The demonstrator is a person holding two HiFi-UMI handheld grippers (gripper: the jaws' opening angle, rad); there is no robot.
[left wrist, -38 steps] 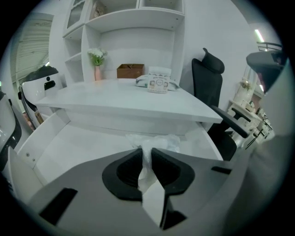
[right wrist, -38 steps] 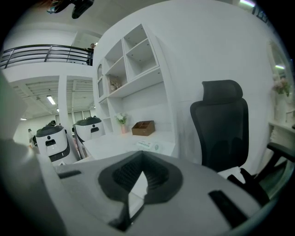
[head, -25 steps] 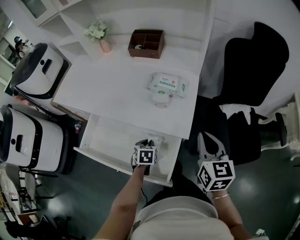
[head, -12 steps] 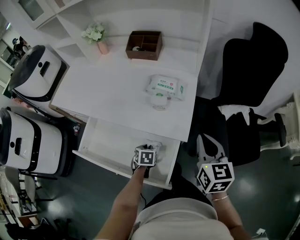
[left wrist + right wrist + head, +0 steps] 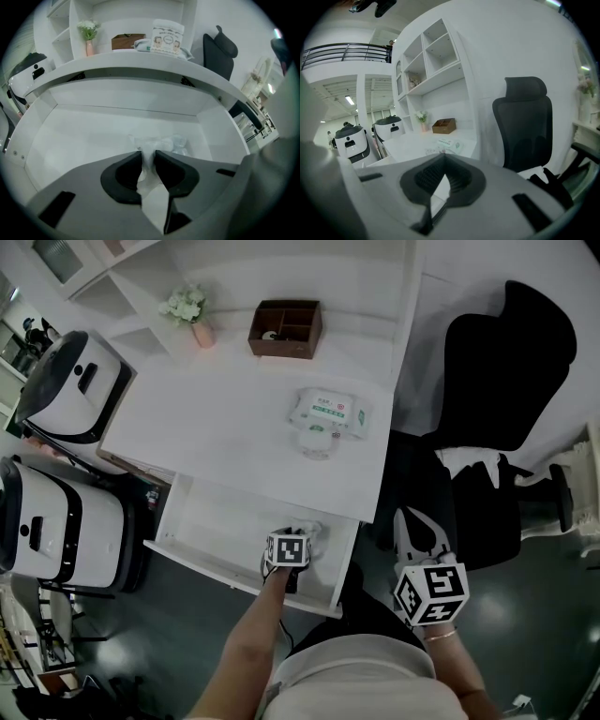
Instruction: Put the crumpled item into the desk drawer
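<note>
Loosening since a second ago, left gripper (image 5: 148, 154) is opening its narrow jaws on the crumpled item (image 5: 161, 143) at the right front of the drawer (image 5: 84, 136), risking it clinging during withdrawal; right gripper (image 5: 444, 156) is idling closed.

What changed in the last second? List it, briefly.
The left gripper, low inside the open drawer, barely moved. Its jaws are opening, with the crumpled tissue still between them. The right gripper stayed shut and empty, right of the drawer. The wipes pack, wooden box and flower vase stayed put.
</note>
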